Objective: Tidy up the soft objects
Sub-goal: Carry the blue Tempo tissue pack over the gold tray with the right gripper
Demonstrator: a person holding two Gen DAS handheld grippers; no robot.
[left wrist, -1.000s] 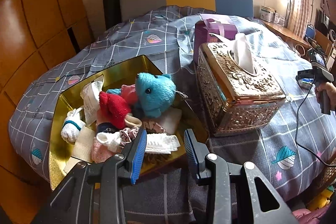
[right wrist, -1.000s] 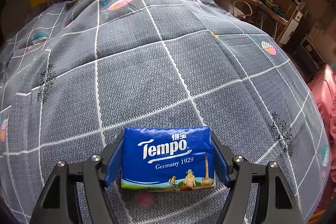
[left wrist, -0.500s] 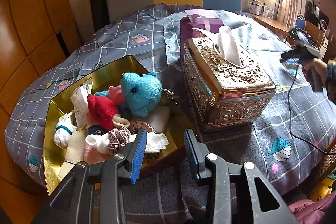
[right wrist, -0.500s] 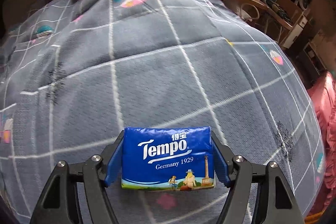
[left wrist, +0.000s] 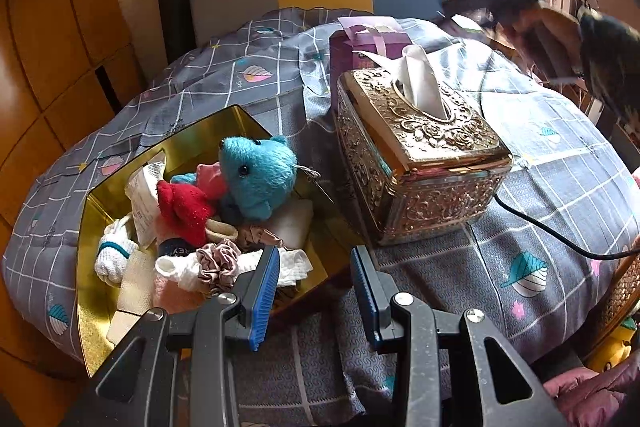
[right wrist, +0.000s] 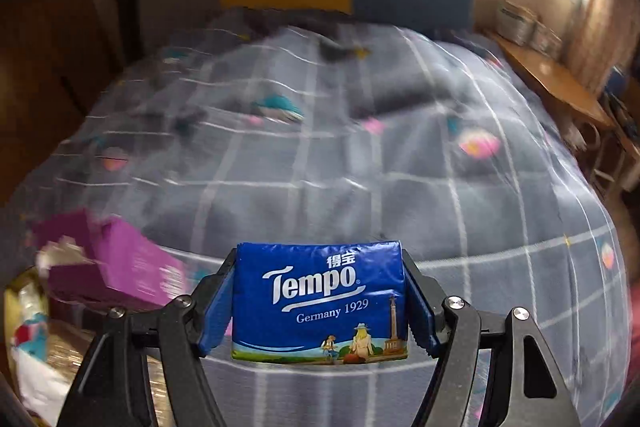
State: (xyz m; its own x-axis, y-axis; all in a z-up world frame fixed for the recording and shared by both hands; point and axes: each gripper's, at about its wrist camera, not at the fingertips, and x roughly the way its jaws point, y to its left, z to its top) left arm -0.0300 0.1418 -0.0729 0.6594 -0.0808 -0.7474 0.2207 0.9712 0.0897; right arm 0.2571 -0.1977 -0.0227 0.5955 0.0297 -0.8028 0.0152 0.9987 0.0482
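since a moment ago the right gripper (right wrist: 320, 301) has swung up off the bed toward the headboard, still clamped on the blue tissue pack (right wrist: 320, 301), and the purple box (right wrist: 120, 269) has come into its view at lower left. in the left wrist view that gripper is only a dark blur at upper right.

the grey checked quilt (left wrist: 560, 187) lies under everything. the ornate metal tissue box (left wrist: 416, 155) is the landmark. the gold tin (left wrist: 92, 227) lies just left of it, heaped with soft things. a purple box stands right behind the tissue box. a blue teddy (left wrist: 256, 183) lies in the tin on the side nearest the tissue box, a red plush (left wrist: 184, 207) beside it. the left gripper (left wrist: 314, 291) hangs half open and empty over the tin's near corner.
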